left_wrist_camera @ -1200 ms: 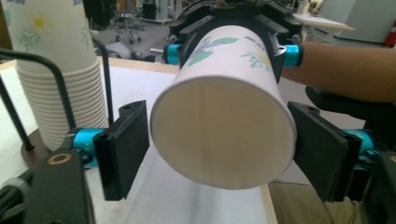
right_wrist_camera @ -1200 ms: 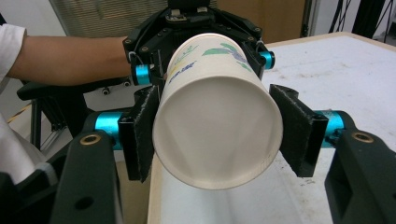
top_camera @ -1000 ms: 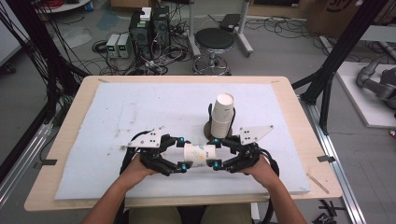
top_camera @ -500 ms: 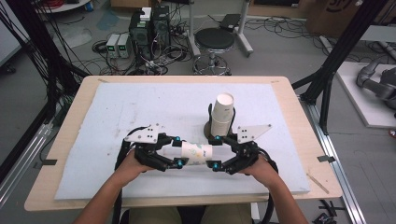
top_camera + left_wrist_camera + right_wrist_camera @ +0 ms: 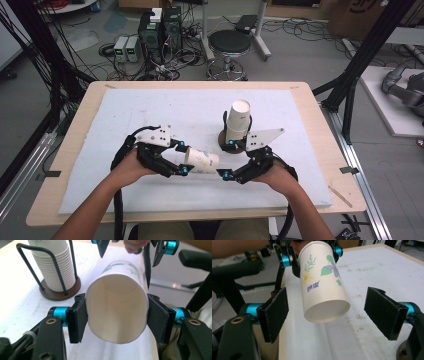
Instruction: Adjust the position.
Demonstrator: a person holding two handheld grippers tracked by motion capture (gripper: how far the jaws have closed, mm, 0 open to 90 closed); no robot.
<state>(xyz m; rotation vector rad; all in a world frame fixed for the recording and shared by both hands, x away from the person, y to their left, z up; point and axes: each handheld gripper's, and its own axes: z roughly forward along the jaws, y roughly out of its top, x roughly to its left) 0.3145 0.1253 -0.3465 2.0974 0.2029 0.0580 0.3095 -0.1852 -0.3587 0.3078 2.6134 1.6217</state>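
Paper cup (image 5: 202,161) is lying horizontally above the white mat (image 5: 125,110), clamped near its rim by the left gripper (image 5: 183,159). Right gripper (image 5: 223,161) is standing released, jaws apart around the cup's base, beside the cup stack (image 5: 237,121) in its holder.

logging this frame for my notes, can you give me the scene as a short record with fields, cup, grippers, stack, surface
cup: paper cup with a floral print, held on its side above the table, open mouth toward the left gripper
left gripper: shut on the cup near its rim
right gripper: open, jaws on either side of the cup's base, not touching
stack: upside-down cups in a wire holder
surface: white mat on a wooden table
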